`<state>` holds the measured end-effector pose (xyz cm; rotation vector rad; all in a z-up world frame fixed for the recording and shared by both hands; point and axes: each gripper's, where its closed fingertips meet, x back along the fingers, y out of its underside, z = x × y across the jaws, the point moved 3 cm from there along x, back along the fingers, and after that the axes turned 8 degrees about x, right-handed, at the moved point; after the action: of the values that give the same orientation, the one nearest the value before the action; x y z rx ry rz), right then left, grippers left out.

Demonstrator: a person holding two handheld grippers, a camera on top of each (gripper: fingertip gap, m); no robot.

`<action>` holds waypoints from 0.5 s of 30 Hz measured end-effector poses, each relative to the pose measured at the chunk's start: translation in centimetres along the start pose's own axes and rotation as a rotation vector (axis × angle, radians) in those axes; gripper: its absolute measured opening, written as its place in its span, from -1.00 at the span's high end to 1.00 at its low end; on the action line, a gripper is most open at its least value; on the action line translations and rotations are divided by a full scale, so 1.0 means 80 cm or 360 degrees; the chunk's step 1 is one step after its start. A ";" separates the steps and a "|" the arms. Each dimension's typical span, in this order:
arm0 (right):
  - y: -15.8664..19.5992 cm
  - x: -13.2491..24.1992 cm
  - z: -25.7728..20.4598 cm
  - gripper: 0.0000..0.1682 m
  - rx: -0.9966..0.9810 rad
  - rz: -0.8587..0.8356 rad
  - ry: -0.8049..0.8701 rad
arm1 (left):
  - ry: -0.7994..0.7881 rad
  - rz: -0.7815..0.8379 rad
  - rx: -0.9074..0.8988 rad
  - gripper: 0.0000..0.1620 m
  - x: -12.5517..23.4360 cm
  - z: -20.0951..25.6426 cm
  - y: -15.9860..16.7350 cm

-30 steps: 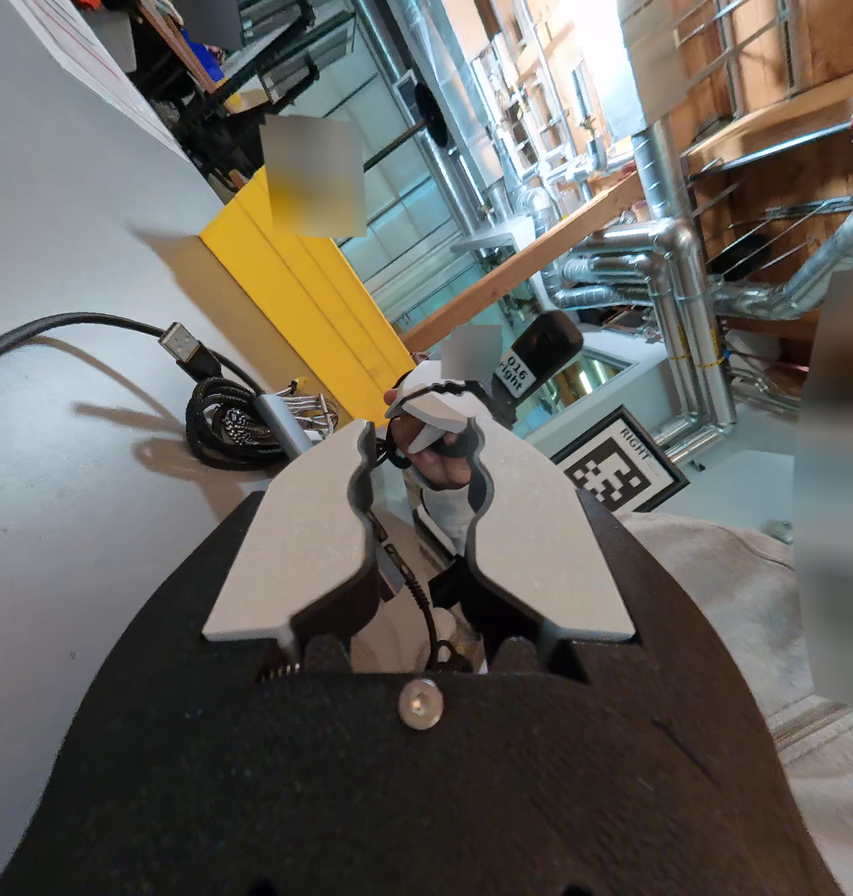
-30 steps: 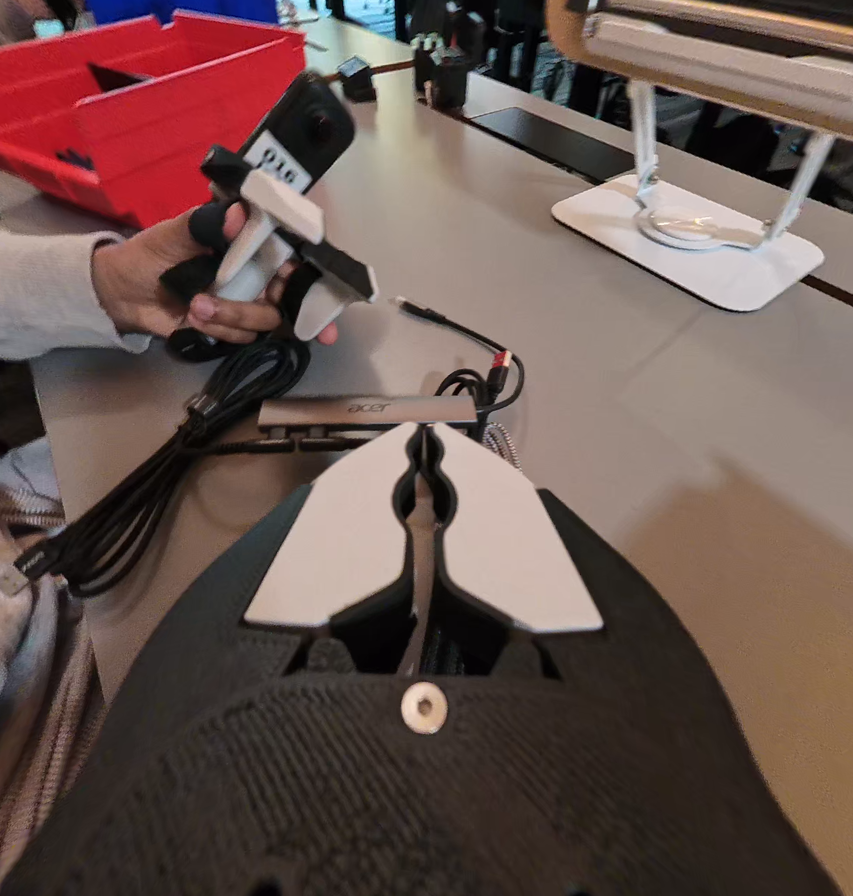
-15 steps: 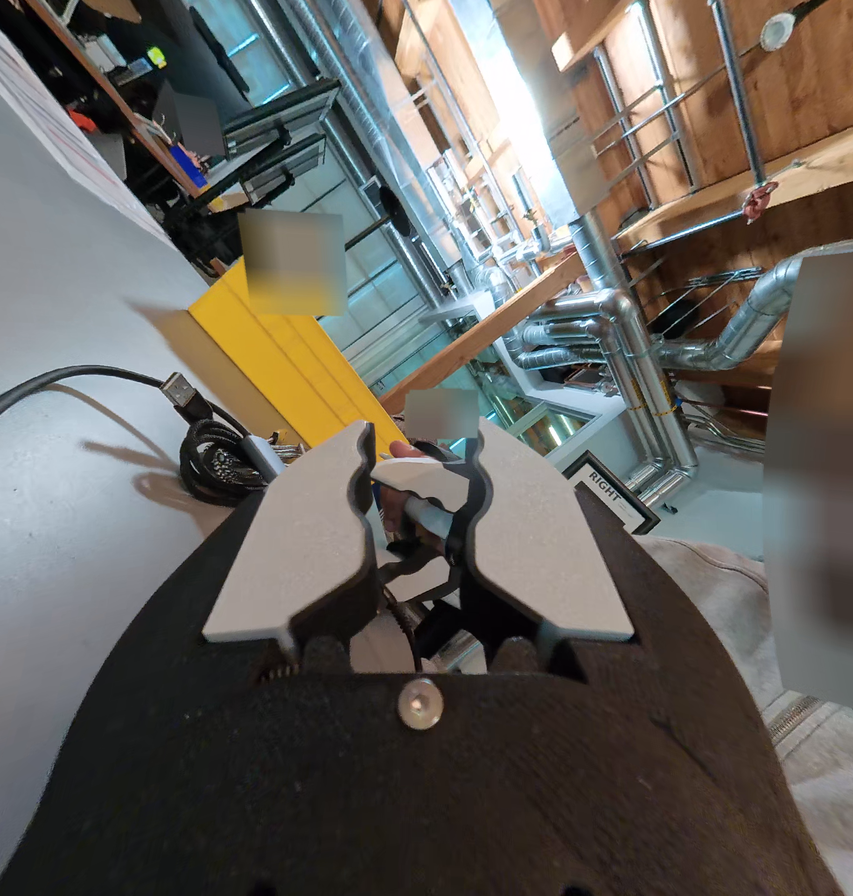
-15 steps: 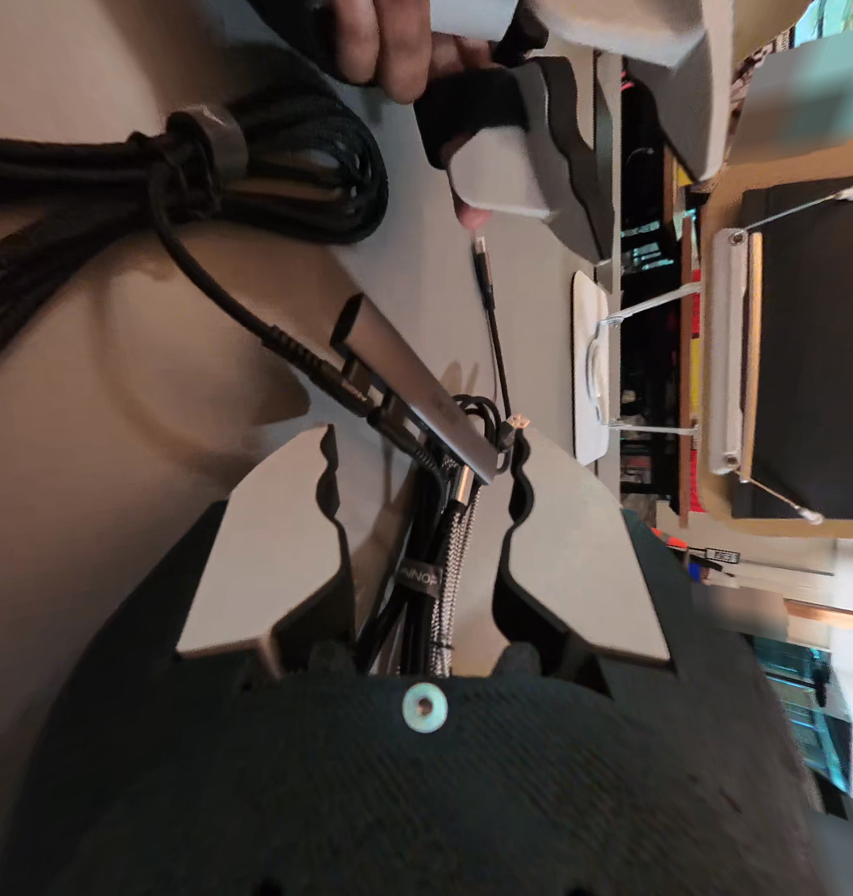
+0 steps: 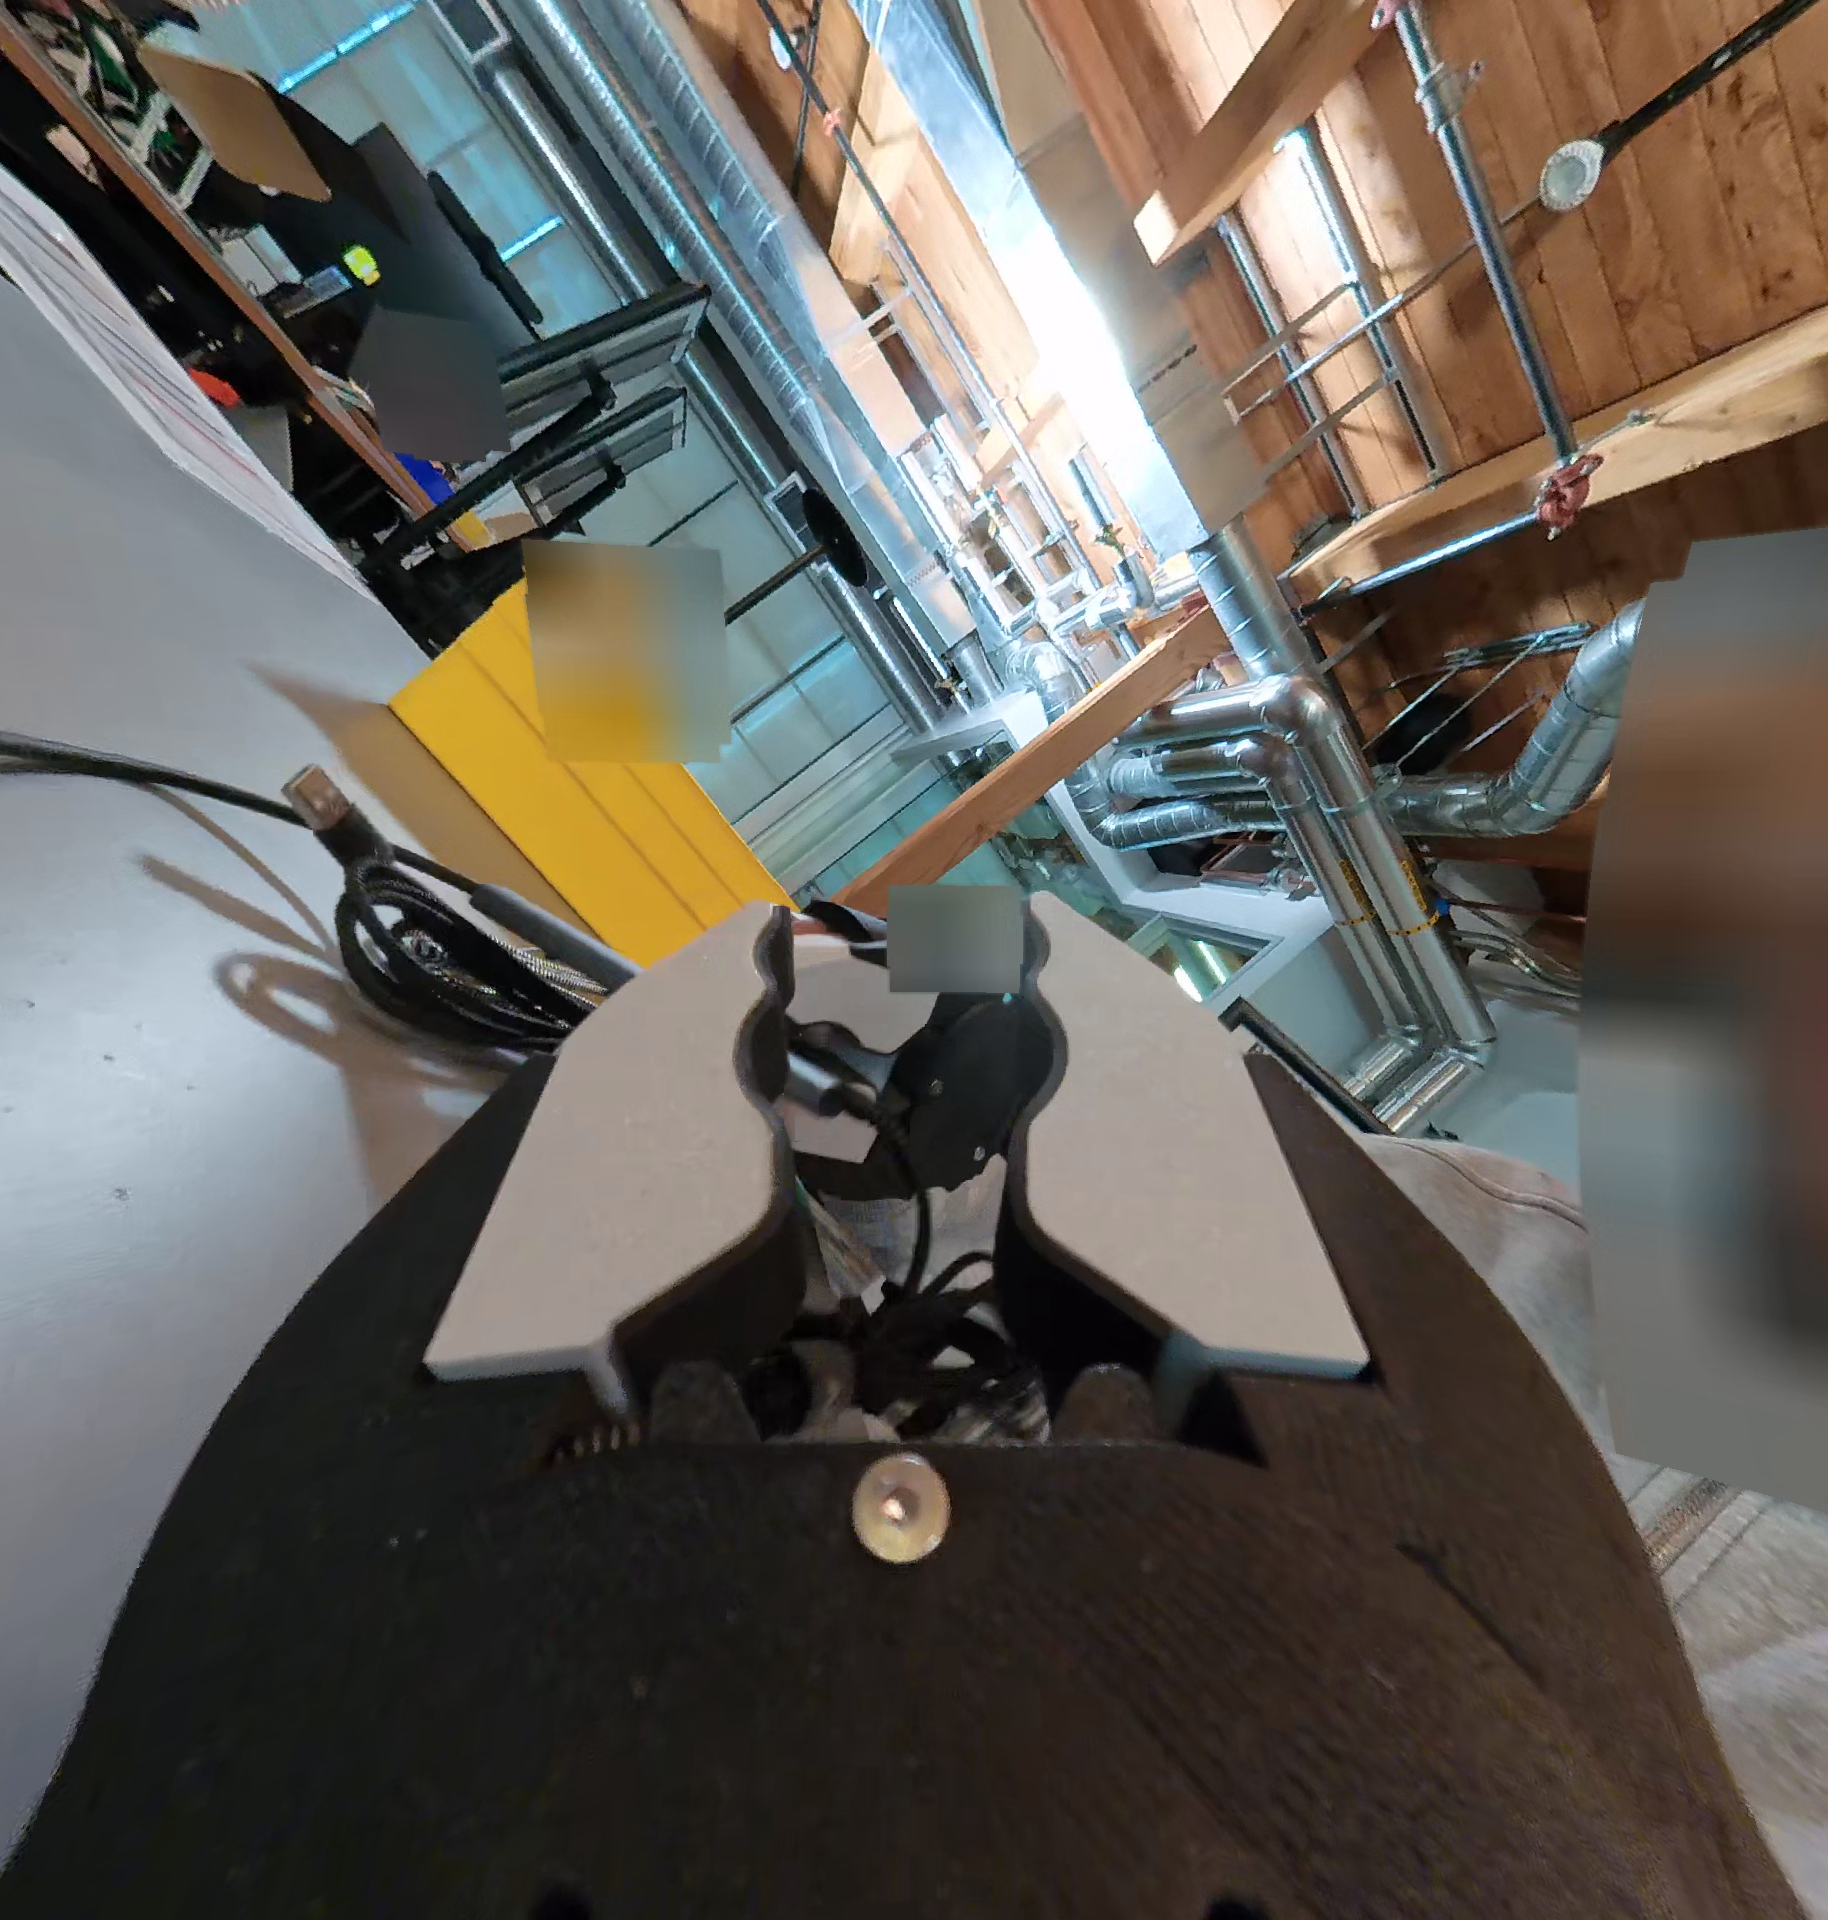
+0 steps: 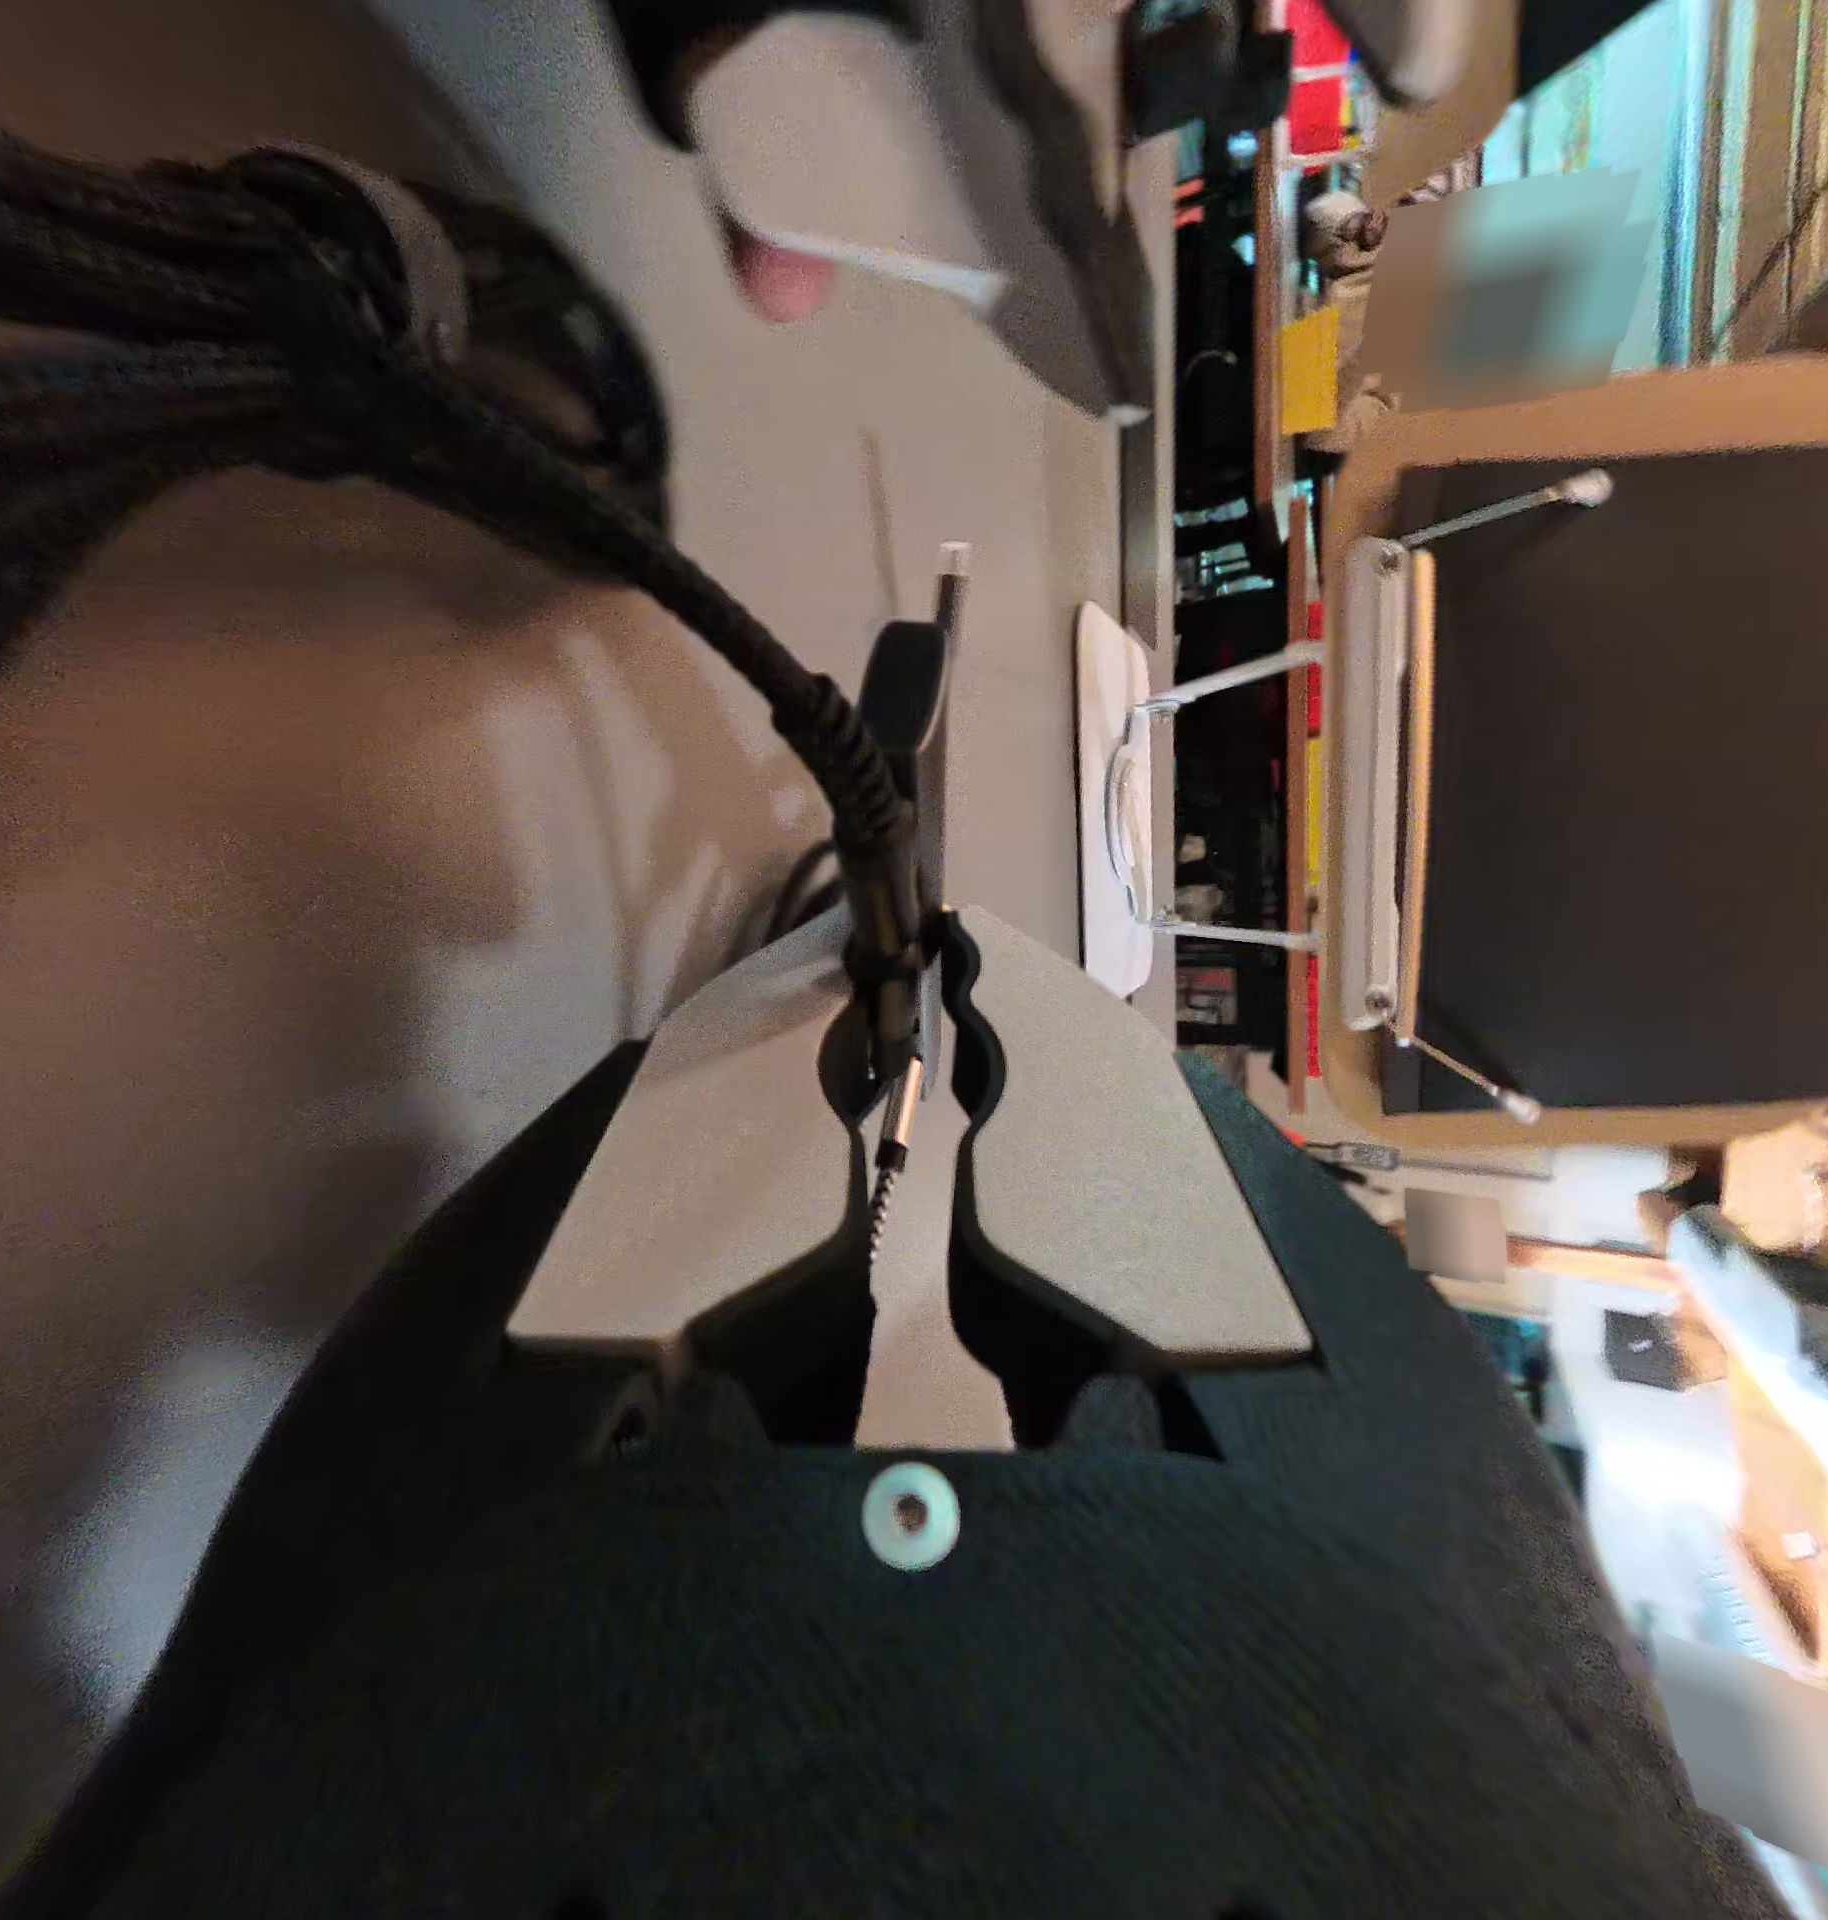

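right hand-held gripper [image 6: 905, 940] around hub [image 6: 925, 966]

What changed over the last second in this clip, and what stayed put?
The right gripper opened half a second ago, rolled sideways, then shut on the grey USB hub beside its braided black cable. The left gripper tilted upward and stayed open and empty. The coiled cables and yellow bin stayed put.

Left gripper [image 5: 905, 971] was rolled sideways with its jaws parted, while right gripper [image 6: 925, 925], also rolled on its side, had its jaws drawn nearly together, only a narrow gap between the fingertips.
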<state>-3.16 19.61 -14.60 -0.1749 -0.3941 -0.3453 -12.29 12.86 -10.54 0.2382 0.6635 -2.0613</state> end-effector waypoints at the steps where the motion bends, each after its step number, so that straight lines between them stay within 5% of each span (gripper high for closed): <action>1: 0.004 0.004 0.009 0.87 -0.0091 0.0015 0.0020 | 0.0015 0.0031 0.0022 0.52 0.002 -0.001 -0.003; 5: 0.024 0.022 0.068 0.87 -0.0448 0.0049 0.0132 | 0.0154 0.0269 0.0283 0.43 0.019 -0.006 -0.029; 7: 0.037 0.038 0.111 0.87 -0.0549 0.0042 0.0253 | 0.0136 0.0286 0.0192 0.45 0.020 -0.006 -0.031; 15: 0.156 0.177 0.245 0.88 -0.0870 -0.0181 0.0860 | -0.0042 -0.0095 -0.0110 0.48 -0.011 -0.004 0.007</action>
<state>6.82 31.54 7.69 -0.5786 0.2354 -0.5894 -11.36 13.47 -10.64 0.1528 0.7318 -2.0905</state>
